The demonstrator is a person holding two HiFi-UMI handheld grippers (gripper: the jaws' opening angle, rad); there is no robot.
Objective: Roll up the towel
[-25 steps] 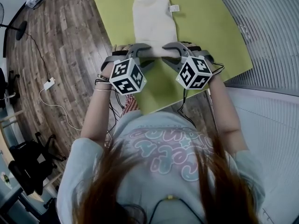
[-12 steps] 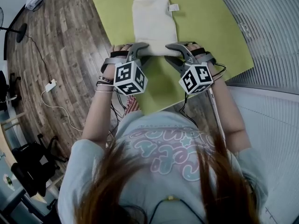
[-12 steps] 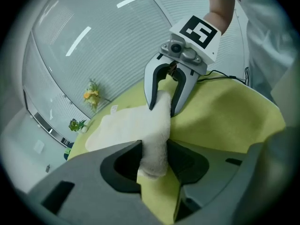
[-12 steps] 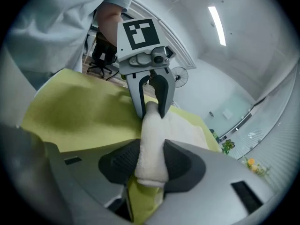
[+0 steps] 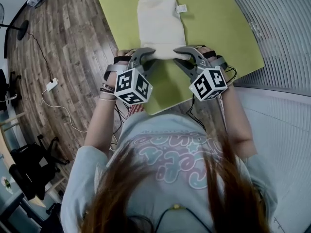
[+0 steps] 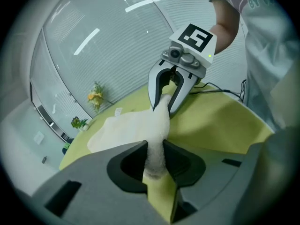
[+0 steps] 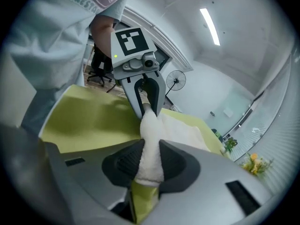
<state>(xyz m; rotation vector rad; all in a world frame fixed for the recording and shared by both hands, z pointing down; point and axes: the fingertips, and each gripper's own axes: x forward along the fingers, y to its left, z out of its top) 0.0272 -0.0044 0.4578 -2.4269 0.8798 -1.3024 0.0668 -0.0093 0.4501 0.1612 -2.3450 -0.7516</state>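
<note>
A cream towel lies folded lengthwise on the green tabletop, with its near edge bunched up. My left gripper pinches the left end of that edge, and my right gripper pinches the right end. In the left gripper view the towel runs as a thick fold between the left gripper pads, and the right gripper bites the far end. The right gripper view mirrors this: towel in the right gripper, left gripper beyond. Both sets of jaws are closing and press on the cloth.
A small white label sticks out of the towel's far right corner. The table's near edge lies just below the grippers. Wooden floor with a cable is to the left, a ribbed wall to the right.
Both grippers' jaws have narrowed onto the towel's near edge, which is now bunched between them. The marker cubes have shifted slightly toward the person.
</note>
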